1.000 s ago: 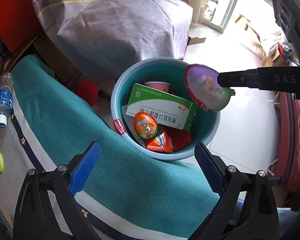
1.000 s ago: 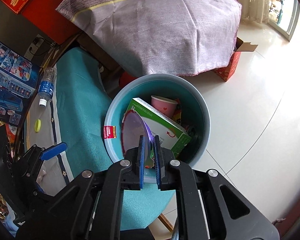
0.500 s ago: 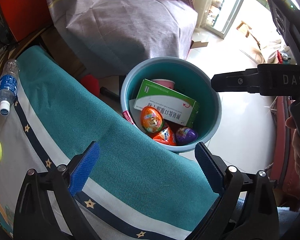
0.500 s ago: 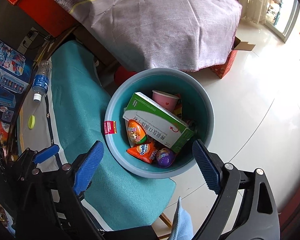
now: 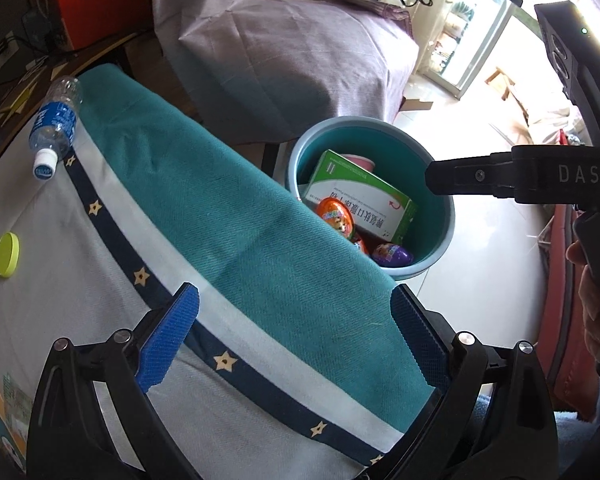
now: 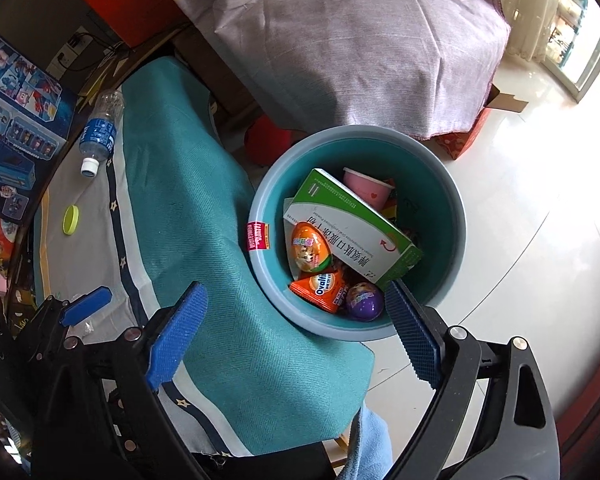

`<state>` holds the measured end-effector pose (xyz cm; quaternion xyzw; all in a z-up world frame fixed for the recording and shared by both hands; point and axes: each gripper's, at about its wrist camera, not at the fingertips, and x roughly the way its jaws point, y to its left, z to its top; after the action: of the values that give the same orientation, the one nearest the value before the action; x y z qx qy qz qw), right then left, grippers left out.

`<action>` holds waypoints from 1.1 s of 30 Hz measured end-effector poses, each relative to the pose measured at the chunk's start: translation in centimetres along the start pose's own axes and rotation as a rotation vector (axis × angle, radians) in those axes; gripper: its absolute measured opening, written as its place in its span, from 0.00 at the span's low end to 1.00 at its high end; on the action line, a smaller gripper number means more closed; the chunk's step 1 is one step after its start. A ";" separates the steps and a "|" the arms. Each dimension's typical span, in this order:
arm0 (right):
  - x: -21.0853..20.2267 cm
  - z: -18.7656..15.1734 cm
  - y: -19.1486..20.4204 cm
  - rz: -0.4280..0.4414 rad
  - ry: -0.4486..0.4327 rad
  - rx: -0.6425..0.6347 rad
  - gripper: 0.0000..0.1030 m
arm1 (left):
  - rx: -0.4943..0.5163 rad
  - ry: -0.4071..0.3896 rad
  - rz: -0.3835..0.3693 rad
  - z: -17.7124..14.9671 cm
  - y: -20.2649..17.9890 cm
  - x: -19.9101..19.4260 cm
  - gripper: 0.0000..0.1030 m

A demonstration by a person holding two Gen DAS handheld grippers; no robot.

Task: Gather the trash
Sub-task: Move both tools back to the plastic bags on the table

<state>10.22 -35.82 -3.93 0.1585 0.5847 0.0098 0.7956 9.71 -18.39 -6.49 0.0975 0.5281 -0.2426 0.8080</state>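
Note:
A teal bin stands on the floor beside the table. Inside lie a green-and-white box, a pink cup, an orange egg, an orange wrapper and a purple egg. My right gripper hangs open over the bin's near rim, holding nothing. My left gripper is open and empty above the teal tablecloth. A plastic bottle and a yellow-green cap lie on the table.
A purple-draped piece of furniture stands behind the bin. Red stool sits under it. A toy box lies at the table's far left. White tiled floor spreads to the right. A hand holds the right gripper.
The right gripper opened and let the purple egg fall; it now lies in the bin. Both grippers have drifted back over the table, away from the bin.

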 end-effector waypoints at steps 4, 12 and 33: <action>0.6 -0.6 2.9 0.011 0.019 -0.046 0.84 | -0.050 -0.009 0.025 -1.8 2.6 -1.3 0.94; 2.0 -2.9 10.6 0.020 0.078 -0.190 0.84 | -0.231 -0.027 0.070 -7.3 9.8 -4.8 0.95; 6.4 -9.2 28.7 0.065 0.240 -0.450 0.84 | -0.561 -0.122 0.129 -20.8 22.8 -11.8 0.96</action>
<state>8.54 -5.03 -4.74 -0.0058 0.6526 0.1839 0.7350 0.42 13.33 -6.89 -0.1110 0.5178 -0.0404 0.8473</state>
